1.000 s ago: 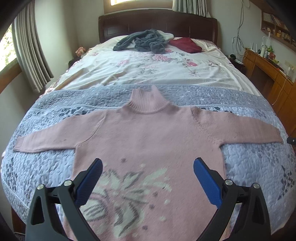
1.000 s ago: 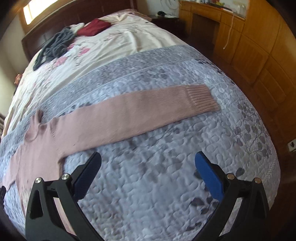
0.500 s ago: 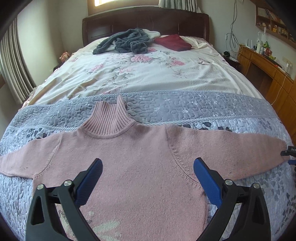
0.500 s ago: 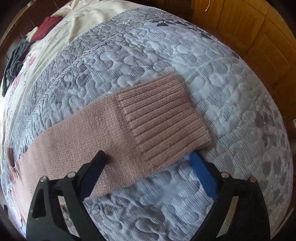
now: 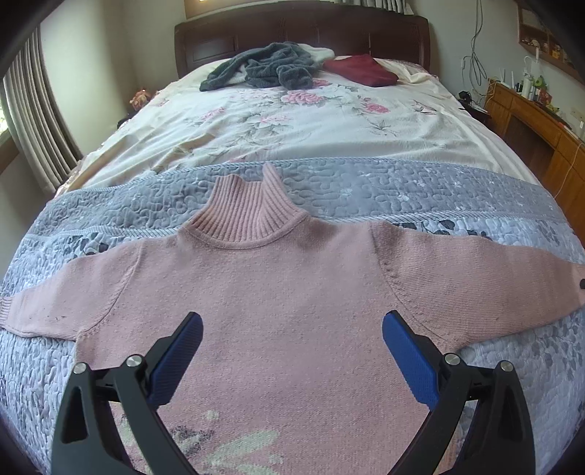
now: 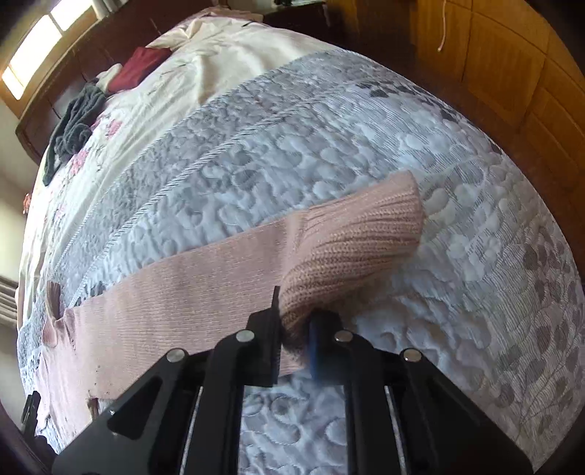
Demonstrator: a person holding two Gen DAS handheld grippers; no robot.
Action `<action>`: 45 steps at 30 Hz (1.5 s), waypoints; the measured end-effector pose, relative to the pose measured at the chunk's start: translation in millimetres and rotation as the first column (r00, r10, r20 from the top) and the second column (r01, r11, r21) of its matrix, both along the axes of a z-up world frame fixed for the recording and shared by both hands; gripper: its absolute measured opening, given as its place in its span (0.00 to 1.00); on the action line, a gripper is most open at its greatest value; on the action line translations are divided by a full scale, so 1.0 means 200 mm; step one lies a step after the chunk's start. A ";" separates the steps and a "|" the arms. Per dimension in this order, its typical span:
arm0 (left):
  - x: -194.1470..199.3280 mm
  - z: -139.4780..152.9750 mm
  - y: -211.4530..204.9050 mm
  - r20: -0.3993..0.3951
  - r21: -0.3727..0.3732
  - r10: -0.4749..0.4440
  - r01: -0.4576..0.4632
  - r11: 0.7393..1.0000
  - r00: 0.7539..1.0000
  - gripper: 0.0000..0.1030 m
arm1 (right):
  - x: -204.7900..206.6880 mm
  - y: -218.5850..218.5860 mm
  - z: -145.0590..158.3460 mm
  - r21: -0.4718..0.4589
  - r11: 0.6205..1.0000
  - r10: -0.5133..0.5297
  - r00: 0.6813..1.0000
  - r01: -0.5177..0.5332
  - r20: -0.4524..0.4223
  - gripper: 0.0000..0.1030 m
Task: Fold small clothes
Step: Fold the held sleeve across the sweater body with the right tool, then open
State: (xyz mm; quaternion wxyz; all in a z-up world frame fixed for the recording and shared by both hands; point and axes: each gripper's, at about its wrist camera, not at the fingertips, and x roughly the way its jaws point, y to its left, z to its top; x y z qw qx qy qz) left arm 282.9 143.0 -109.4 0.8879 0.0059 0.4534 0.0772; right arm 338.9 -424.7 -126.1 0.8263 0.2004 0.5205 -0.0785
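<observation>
While the pink sweater (image 5: 285,310) lies flat and front-up across the grey quilted cover (image 5: 420,190) at the foot of the bed (image 5: 292,120), sleeves out to both sides, the right gripper (image 6: 294,329) is clamped on the ribbed cuff (image 6: 351,241) of one sleeve, cuff bunched and lifted off the quilt. Left gripper (image 5: 292,347) hangs over the sweater's chest, fingers (image 5: 175,350) wide apart, nothing between them. Collar points toward the headboard (image 5: 299,33). Further up the bed, on the floral sheet: a dark grey garment (image 5: 267,65) in a heap and a dark red folded item (image 5: 360,69) just beside it, both well apart from the sweater. Wooden cabinets (image 6: 493,65) run along the bed's right side, curtain (image 5: 33,120) on the left. Nothing lies on the sweater itself.
</observation>
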 end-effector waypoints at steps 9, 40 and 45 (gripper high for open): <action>-0.09 0.02 0.27 -0.015 -0.006 0.061 -0.061 0.998 0.998 0.96 | 0.04 0.54 0.25 0.066 0.981 0.175 0.979 -0.183 0.106 0.10; -0.23 -0.12 0.67 -0.088 -0.070 0.115 -0.121 0.990 0.989 0.96 | -0.03 2.14 -0.20 0.121 0.780 0.623 0.780 -0.614 -0.062 0.19; -0.22 -0.13 0.61 -0.119 -0.101 0.081 -0.093 0.991 0.990 0.96 | -0.11 2.03 -0.14 0.234 0.733 0.659 0.752 -0.639 -0.012 0.31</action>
